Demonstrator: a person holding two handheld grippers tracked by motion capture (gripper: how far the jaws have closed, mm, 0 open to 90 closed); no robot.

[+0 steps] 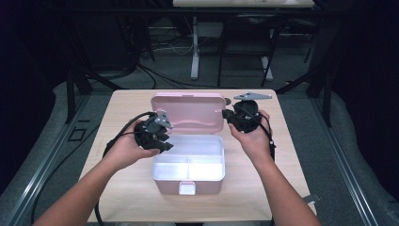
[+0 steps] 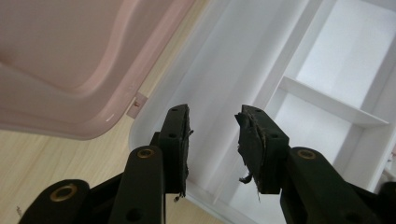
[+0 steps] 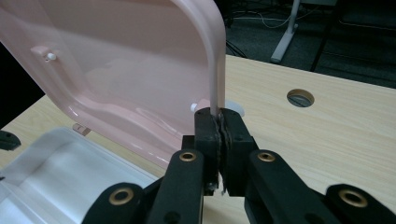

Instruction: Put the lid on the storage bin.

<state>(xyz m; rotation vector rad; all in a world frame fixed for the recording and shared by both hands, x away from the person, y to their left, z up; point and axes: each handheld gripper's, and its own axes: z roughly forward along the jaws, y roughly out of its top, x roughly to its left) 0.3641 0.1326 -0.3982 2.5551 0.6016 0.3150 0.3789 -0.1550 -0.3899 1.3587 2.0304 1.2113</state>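
Note:
A pink lunch box [image 1: 187,187] sits on the table with its lid [image 1: 188,110] standing upright at the back. Inside is a white divided tray [image 1: 188,157] with nothing in it. My right gripper [image 3: 219,114] is shut on the lid's right edge [image 3: 215,70], holding it up; in the high view this gripper [image 1: 230,114] sits at the lid's right side. My left gripper [image 2: 215,114] is open over the tray's left rim [image 2: 154,107], nothing between its pads. From above, that gripper [image 1: 162,141] hovers at the box's left rear corner, below the lid [image 2: 60,51].
The light wooden table [image 1: 131,188] has a round cable hole [image 3: 300,97] behind the lid on the right. Black cables trail from both grippers off the near edge. Beyond the table stand a white desk leg [image 1: 195,47] and dark frames.

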